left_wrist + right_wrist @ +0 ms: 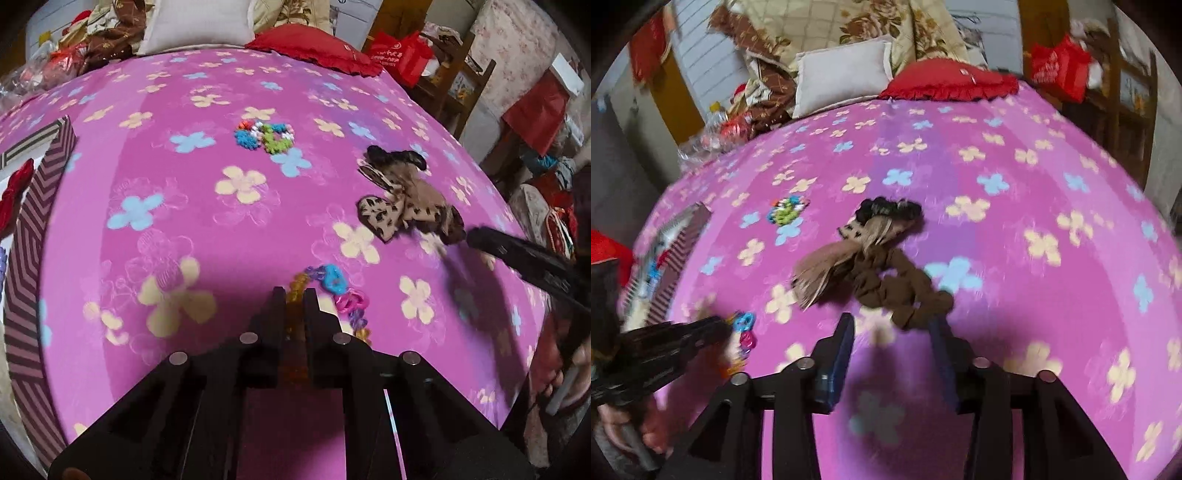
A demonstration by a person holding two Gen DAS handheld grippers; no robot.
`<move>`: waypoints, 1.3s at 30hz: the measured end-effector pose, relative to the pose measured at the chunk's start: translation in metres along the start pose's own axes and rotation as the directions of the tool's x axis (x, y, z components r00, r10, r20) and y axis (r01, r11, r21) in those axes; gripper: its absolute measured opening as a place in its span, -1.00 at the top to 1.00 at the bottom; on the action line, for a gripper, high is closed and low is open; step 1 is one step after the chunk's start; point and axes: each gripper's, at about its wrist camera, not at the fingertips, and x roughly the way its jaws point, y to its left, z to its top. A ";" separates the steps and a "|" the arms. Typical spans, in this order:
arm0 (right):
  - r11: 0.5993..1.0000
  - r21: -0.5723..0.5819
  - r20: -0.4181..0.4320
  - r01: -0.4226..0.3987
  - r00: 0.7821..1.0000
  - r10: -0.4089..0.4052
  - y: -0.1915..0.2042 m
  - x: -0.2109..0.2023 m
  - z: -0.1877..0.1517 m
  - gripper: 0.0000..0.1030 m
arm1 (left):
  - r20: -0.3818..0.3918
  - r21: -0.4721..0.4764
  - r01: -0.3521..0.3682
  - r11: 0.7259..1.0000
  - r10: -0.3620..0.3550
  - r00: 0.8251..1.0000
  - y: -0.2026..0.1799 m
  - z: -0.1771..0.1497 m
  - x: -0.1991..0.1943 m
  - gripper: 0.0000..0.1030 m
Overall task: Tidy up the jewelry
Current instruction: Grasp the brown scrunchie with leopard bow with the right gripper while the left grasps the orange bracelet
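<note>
On a bed covered by a pink flowered blanket (pixel 258 236), the left gripper (pixel 294 295) has its jaws pressed together on a chain of translucent plastic links (pixel 334 284), amber at the pinch and running on through blue, pink and purple loops that lie on the blanket just right of the fingers. The narrow bite on one link looks chosen so the rest of the chain can trail free when lifted.

In its own wrist view the right gripper (pixel 892 332) stands about half open with nothing between its blue-padded fingers (pixel 836 354). It hangs just near of a pile of fabric hair ties (pixel 882 266): a ruffled brown scrunchie, a beige leopard-spotted bow and a black knitted band at the far end. These are soft, crumpled pieces, so a wider jaw suits them. The frame is blurred, and whether the right finger touches the brown ruffle cannot be told.

Further off, left of the hair ties, lies a small beaded bracelet (pixel 264 133) in bright blue, green, white and red.

At the left edge stands a box with brown zigzag stripes (pixel 33 236), a red piece showing inside; it is probably where the jewelry is meant to go.
</note>
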 end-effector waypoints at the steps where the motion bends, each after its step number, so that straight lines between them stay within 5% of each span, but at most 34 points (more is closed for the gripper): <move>1: 0.999 -0.032 -0.009 0.024 1.000 -0.024 0.003 0.008 0.003 0.05 | -0.004 -0.005 0.009 1.000 -0.009 1.000 0.001 -0.002 -0.001 0.85; 7: 0.995 -0.061 -0.034 0.081 0.996 -0.084 0.003 0.040 0.013 0.07 | 0.009 -0.044 0.060 0.997 -0.059 0.998 0.010 -0.011 -0.017 0.85; 10: 0.999 -0.019 -0.066 0.032 0.997 -0.033 0.002 0.034 0.013 0.51 | 0.048 -0.066 0.096 0.993 -0.093 0.994 0.016 -0.008 -0.033 0.85; 17: 0.999 0.009 -0.021 0.040 0.999 -0.040 0.003 -0.020 0.005 0.60 | 0.178 -0.113 0.160 0.981 -0.138 0.974 0.038 0.004 -0.089 0.85; 24: 1.000 -0.003 0.072 0.018 0.997 -0.018 0.024 -0.080 0.020 0.60 | 0.310 -0.128 0.150 0.980 -0.104 0.945 0.061 0.009 -0.145 0.85; 33: 0.990 -0.132 0.123 -0.047 0.990 0.064 0.101 -0.109 0.040 0.60 | 0.399 -0.211 0.128 0.969 -0.034 0.916 0.113 0.006 -0.187 0.85; 39: 0.959 -0.255 0.092 -0.120 0.985 0.148 0.176 -0.097 0.057 0.60 | 0.409 -0.300 0.103 0.948 0.031 0.912 0.160 0.004 -0.199 0.85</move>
